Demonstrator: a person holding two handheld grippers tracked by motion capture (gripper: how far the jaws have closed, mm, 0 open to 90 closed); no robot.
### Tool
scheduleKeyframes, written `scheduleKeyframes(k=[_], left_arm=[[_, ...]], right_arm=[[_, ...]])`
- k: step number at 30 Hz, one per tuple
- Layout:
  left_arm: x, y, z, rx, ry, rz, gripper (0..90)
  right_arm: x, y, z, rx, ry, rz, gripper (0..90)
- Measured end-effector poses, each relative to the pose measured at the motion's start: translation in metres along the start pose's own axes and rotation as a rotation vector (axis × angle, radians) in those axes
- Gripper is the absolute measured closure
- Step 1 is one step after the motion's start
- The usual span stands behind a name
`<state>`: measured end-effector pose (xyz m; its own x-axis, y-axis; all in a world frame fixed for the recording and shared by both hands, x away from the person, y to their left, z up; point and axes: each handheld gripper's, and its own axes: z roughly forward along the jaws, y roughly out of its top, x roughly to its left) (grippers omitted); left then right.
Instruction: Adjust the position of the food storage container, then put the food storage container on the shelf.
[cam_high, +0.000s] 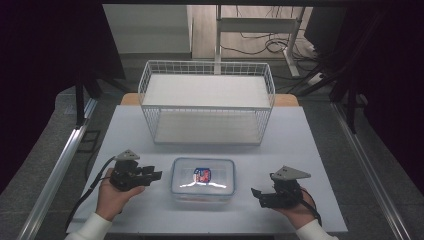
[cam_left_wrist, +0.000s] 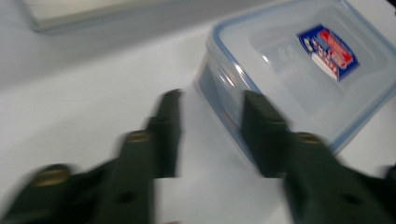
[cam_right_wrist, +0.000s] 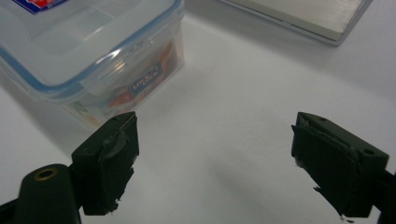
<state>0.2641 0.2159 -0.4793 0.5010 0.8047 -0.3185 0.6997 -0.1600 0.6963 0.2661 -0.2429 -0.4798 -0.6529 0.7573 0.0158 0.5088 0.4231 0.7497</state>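
Observation:
A clear plastic food box (cam_high: 202, 181) with a blue-rimmed snap lid and a red-and-blue label (cam_high: 202, 175) sits on the white table near its front edge, between my two grippers. My left gripper (cam_high: 155, 175) is just left of the box, open, its jaws pointing at the box's left side (cam_left_wrist: 219, 88) with nothing between them. My right gripper (cam_high: 258, 196) rests to the right of the box, open wide and empty. In the right gripper view the box's side latch (cam_right_wrist: 119, 70) and some packaged contents (cam_right_wrist: 140, 86) show through the wall.
A white wire basket (cam_high: 207, 102) with a flat white bottom stands at the back middle of the table (cam_high: 300, 150). Metal rails run along both sides of the table. Beyond it are a white desk frame and cables on the floor.

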Motion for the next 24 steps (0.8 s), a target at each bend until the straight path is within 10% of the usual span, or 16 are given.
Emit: scheduleKeyframes(k=[5, 24], left_arm=[[-0.004, -0.002, 0.002, -0.025, -0.026, -0.012, 31.7], [-0.004, 0.002, 0.013, -0.025, -0.180, -0.107, 10.8]], right_arm=[[0.001, 0.006, 0.000, -0.056, 0.094, 0.133, 14.6], [0.012, 0.016, 0.012, -0.038, 0.209, 0.168, 13.9]])
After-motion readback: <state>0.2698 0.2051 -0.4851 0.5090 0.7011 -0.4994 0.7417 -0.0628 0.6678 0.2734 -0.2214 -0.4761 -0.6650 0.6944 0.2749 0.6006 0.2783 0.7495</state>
